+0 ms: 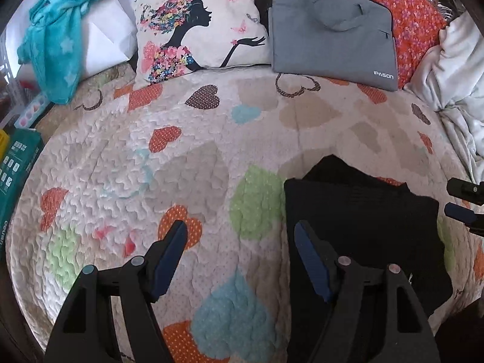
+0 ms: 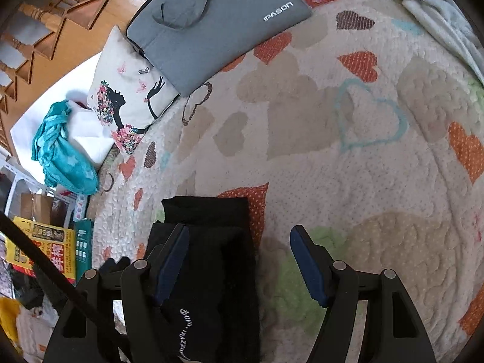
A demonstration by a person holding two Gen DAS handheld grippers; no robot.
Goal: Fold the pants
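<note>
The black pants [image 1: 366, 217] lie folded into a compact stack on the heart-patterned quilt [image 1: 187, 163]. My left gripper [image 1: 240, 230] is open and empty above the quilt, with its right finger over the stack's left edge. In the right wrist view the pants [image 2: 211, 260] show small white lettering near the bottom. My right gripper [image 2: 239, 236] is open and empty, its left finger over the stack and its right finger over bare quilt [image 2: 363, 181]. The right gripper's fingertips [image 1: 462, 208] show at the right edge of the left wrist view.
At the head of the bed lie a grey laptop bag [image 1: 332, 27], a printed cushion [image 1: 196, 30], a teal towel [image 1: 57, 39] and a white blanket [image 1: 456, 69]. Boxes [image 2: 45, 242] sit beside the bed at the left.
</note>
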